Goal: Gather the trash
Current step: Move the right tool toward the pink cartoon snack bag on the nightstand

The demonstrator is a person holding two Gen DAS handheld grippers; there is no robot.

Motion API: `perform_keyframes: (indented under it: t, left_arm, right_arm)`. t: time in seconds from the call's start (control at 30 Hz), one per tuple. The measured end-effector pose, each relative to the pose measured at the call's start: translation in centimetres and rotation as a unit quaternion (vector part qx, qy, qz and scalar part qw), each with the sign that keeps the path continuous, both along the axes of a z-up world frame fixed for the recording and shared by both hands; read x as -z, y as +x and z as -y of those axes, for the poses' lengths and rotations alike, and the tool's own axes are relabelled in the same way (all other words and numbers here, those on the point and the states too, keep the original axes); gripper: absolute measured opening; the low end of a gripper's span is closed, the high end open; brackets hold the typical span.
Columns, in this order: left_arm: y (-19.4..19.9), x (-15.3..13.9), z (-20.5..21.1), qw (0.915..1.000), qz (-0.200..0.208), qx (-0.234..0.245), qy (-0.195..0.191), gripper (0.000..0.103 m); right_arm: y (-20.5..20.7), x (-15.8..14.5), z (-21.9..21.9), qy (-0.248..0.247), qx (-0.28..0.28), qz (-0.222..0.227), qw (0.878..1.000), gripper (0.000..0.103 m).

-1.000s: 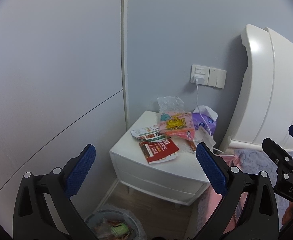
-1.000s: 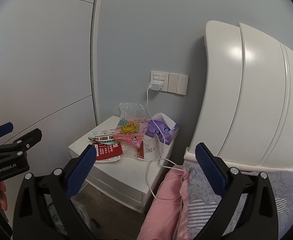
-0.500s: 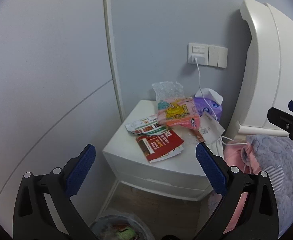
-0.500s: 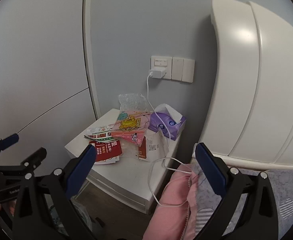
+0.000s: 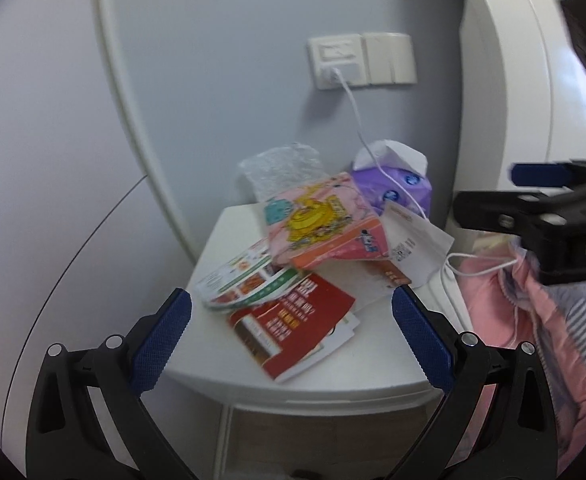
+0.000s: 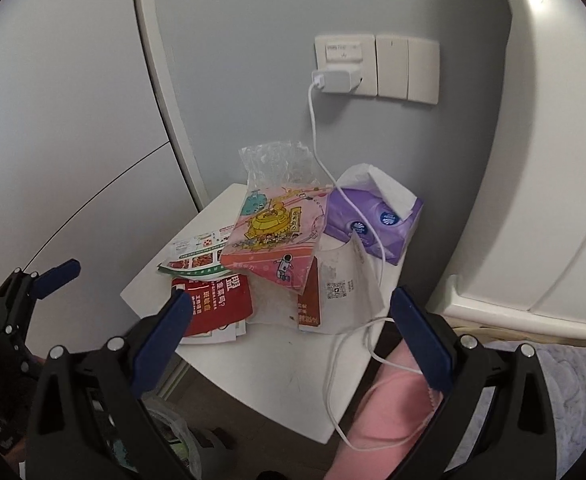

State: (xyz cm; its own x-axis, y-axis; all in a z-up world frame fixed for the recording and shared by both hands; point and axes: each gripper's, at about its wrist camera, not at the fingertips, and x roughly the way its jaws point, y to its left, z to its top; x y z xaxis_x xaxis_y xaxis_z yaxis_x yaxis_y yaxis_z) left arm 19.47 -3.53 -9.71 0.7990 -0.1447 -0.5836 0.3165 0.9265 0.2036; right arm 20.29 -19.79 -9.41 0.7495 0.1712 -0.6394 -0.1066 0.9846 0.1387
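Wrappers crowd the white nightstand [image 5: 333, 372] at frame centre; both my grippers [image 5: 291, 334] [image 6: 291, 334] gape empty, so I'd pinch the flat red cardboard packet [image 5: 293, 330] by its edge, clear of the white charging cable [image 6: 333, 360]

right gripper [image 6: 291, 336] open, empty | wrappers [image 6: 277, 236] piled on nightstand [image 6: 293, 376]

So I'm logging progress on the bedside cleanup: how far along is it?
Barely begun at the nightstand. Done: some litter already sits in the lined bin below. In hand: nothing; the left tongs and right tongs are both open and empty. Left: the red leaflet, pink cartoon packet, clear wrapper and receipt.
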Motion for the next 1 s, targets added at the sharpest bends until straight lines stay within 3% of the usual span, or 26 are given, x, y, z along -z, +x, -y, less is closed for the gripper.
perform_keyframes:
  t: [0.3, 1.0]
  left_arm:
    - [4.2, 3.2, 1.9, 0.9965, -0.006, 0.076, 0.036, 0.097]
    - [11.4, 7.1, 2.7, 0.9822, 0.000, 0.161, 0.097, 0.097]
  right_arm:
    - [5.4, 3.4, 0.1, 0.031, 0.011, -0.045, 0.998, 0.096]
    - [12.3, 8.7, 0.1, 0.084, 0.013, -0.100, 0.991, 0.096]
